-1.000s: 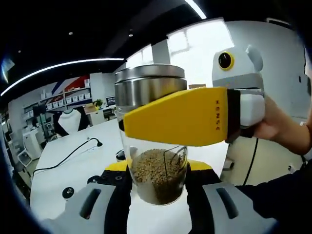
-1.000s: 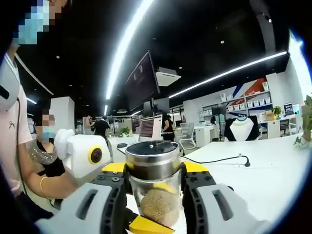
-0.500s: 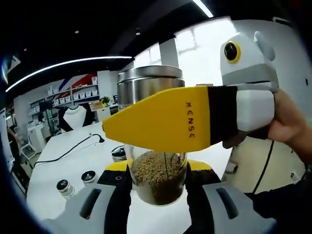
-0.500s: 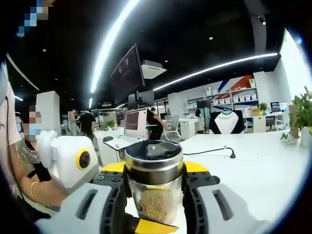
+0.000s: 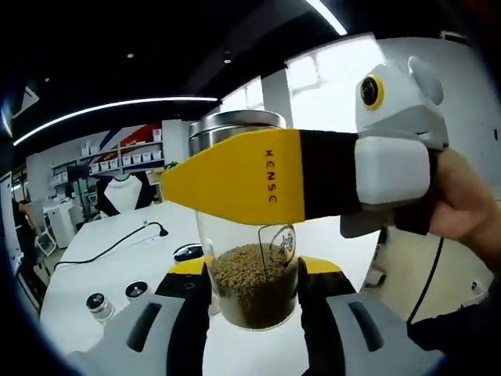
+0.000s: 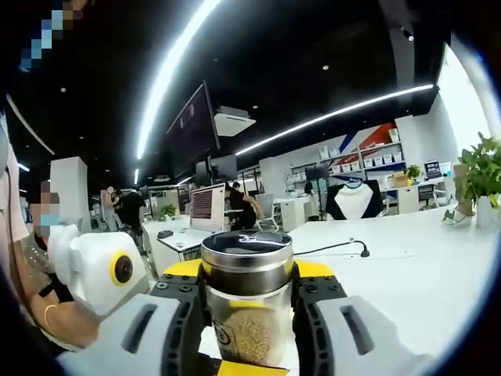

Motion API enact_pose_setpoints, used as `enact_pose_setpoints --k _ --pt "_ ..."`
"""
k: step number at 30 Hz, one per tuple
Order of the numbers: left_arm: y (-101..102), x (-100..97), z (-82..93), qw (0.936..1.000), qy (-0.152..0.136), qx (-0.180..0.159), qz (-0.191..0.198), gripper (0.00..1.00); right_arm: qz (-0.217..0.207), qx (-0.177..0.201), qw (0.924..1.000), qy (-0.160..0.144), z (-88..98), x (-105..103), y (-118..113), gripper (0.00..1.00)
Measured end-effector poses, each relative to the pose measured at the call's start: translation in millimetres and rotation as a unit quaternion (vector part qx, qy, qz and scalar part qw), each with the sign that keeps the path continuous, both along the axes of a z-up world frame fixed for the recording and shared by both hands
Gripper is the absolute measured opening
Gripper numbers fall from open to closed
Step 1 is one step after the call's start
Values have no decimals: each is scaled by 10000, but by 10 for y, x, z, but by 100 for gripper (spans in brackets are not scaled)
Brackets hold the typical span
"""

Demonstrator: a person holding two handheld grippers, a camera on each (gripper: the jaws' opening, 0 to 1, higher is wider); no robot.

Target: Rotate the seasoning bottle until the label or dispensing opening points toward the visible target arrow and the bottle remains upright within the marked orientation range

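Left gripper view: the seasoning bottle [image 5: 252, 266] stands upright between the left gripper [image 5: 252, 294] jaws, closed on its glass base. The right gripper [image 5: 235, 176] crosses from the right, clamped just under the steel cap [image 5: 235, 125]. Right gripper view confirms that grip [image 6: 247, 313]. Both grips sit on the bottle's vertical axis; no target arrow is visible.
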State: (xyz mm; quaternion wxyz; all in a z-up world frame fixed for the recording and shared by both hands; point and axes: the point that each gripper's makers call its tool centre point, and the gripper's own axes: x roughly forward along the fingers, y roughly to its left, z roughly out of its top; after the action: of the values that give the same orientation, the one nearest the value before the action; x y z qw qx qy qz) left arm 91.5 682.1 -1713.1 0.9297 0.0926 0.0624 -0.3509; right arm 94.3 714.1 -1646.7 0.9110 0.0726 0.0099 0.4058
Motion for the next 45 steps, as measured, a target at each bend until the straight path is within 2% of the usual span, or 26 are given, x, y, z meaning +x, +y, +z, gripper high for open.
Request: enact_pose_setpoints --k 2,5,9,10,12,13,14,16,20,22,25,29,31,37,40,43,45 --pt "23 -2 -44 9998 25 193 -11 51 -48 -150 9999 -4 -42 30 -20 40" --pt "68 -4 -94 9997 74 240 6 57 -123 -149 9998 23 -75 79 -64 40" --pt "188 -17 -162 9997 165 187 73 58 -248 -119 9996 68 -116 161 -165 40" --pt "212 -47 -194 9994 292 178 6 58 -298 -138 9994 73 -131 194 -200 40" --pt "241 -83 -194 9989 455 -59 -58 59 -334 -172 9992 122 -160 240 -250 40" --pt "294 -64 -150 9985 449 -321 37 59 -365 -149 9991 161 -178 274 -291 40" --pt "335 -54 -134 9981 444 -414 100 60 -408 -126 9990 165 -184 298 -317 40" --pt "463 -37 -119 9980 396 -430 228 62 -522 -172 9983 172 -217 360 -386 40" --pt "671 -73 -113 9981 360 -357 364 83 -777 -316 9963 209 -318 512 -520 40" --pt "801 -108 -117 9980 301 -305 468 90 -869 -330 9954 240 -374 578 -578 40" --pt "1016 -121 -166 9966 343 -201 716 90 -958 -301 9946 250 -426 652 -630 40" --pt "1220 -106 -144 9950 240 -156 953 94 -1098 -571 9921 199 -549 791 -705 40" --pt "1364 -69 -19 9932 -147 -129 1149 99 -1128 -617 9915 189 -594 855 -725 40" --pt "1559 -91 77 9899 -202 -235 1380 100 -1170 -799 9897 188 -772 1060 -763 40" --pt "1643 -114 79 9887 -208 -196 1474 100 -1407 -1026 9846 132 -881 1194 -826 40" --pt "1722 -154 115 9882 -250 -172 1501 100 -1407 -1049 9840 290 -994 1267 -867 40" --pt "1815 -168 116 9872 -274 10 1572 100 -1428 -1052 9835 362 -1062 1310 -887 40"
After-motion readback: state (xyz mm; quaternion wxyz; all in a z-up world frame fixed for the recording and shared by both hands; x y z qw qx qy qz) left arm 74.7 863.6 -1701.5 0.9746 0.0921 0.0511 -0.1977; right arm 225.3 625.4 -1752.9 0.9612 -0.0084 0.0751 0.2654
